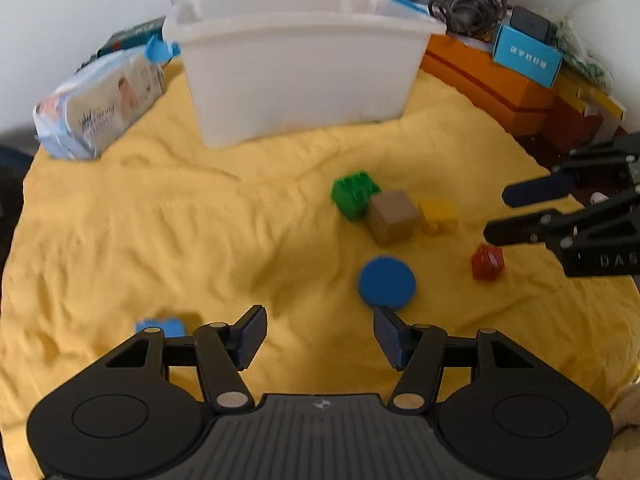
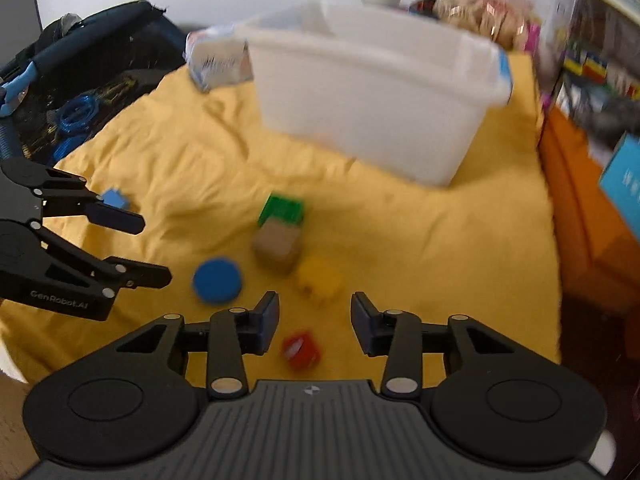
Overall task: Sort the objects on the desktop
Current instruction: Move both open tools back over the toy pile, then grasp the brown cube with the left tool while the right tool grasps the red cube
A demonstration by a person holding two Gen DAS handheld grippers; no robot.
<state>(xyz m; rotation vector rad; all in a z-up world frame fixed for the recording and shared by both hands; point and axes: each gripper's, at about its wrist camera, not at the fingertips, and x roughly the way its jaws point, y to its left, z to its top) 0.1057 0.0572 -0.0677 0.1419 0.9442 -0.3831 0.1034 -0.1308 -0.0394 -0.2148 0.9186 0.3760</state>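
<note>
Both tongs gaping, empty: right tongs (image 2: 315,323) above red block (image 2: 301,350); left tongs (image 1: 320,338) nr blue disc (image 1: 387,282).

Bkgd, my view: plain white wall (image 1: 100,8)

Wrinkled yellow cloth (image 1: 160,220) under fingers; orange box (image 1: 488,80) far right w/ clutter.

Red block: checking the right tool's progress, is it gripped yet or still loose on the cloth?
Loose. The red block lies on the yellow cloth between the right tool's open fingers, touching neither.
</note>
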